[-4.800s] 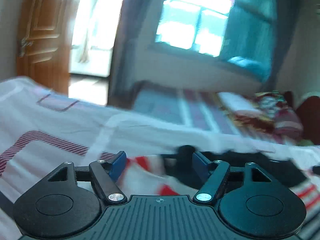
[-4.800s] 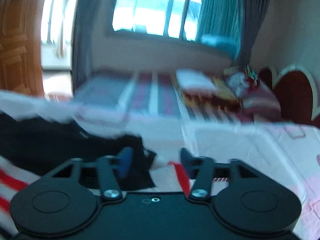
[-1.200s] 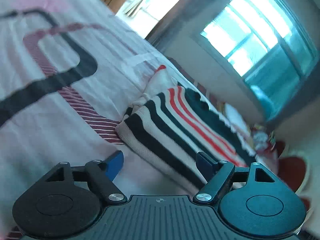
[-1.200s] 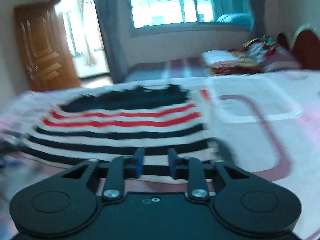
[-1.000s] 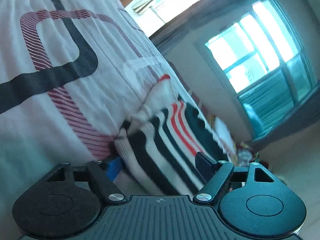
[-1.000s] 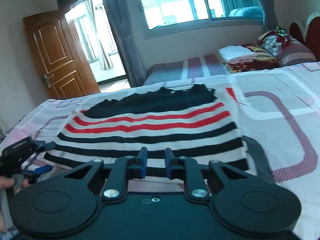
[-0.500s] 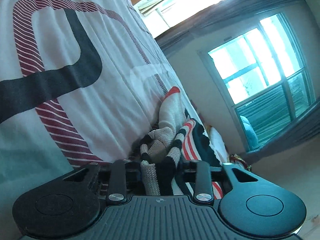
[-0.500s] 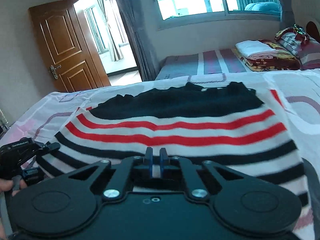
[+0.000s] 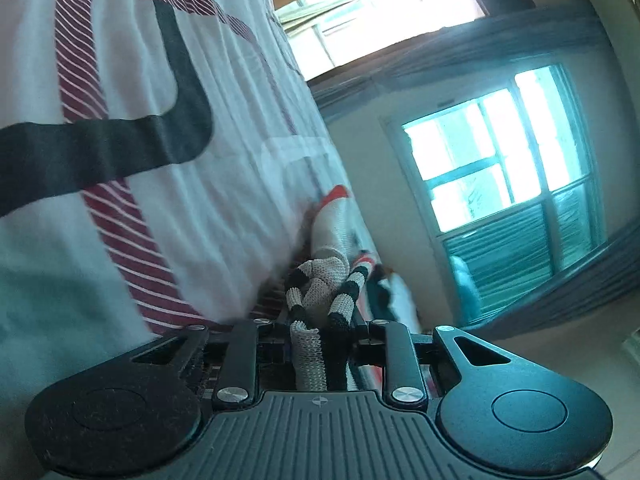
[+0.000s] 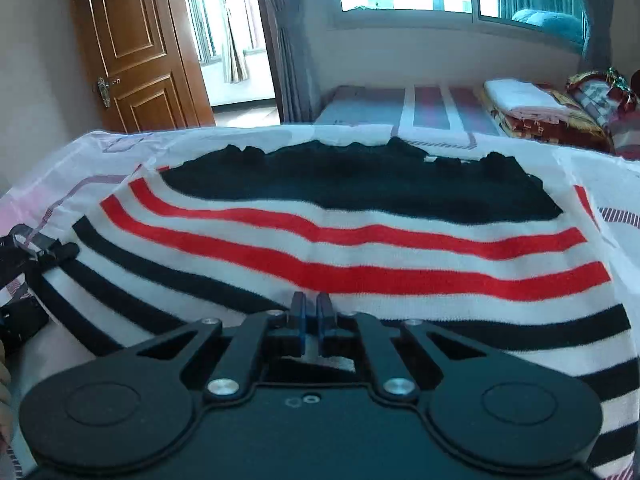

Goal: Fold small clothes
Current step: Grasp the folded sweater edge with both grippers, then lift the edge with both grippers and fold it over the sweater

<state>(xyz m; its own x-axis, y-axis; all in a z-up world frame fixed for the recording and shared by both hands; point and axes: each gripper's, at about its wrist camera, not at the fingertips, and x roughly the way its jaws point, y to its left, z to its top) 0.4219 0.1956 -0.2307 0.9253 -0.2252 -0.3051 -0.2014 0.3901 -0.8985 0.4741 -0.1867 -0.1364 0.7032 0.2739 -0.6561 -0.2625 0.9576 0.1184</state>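
So, one striped sweater (image 10: 360,256) on the bed (image 10: 600,184), two tongs. My left gripper (image 9: 320,320) has just been closing and clamps its bunched corner; my right gripper (image 10: 311,312) pinches its near hem. It's white knit with two red stripes, black bands.

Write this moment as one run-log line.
left gripper: shut on striped sweater edge | right gripper: shut on hem | sweater flat on bed

The sweater (image 10: 360,248) lies spread on the bed (image 10: 600,184); the right tongs (image 10: 311,312) sit at its near edge, the left tongs (image 10: 44,256) at its left edge.
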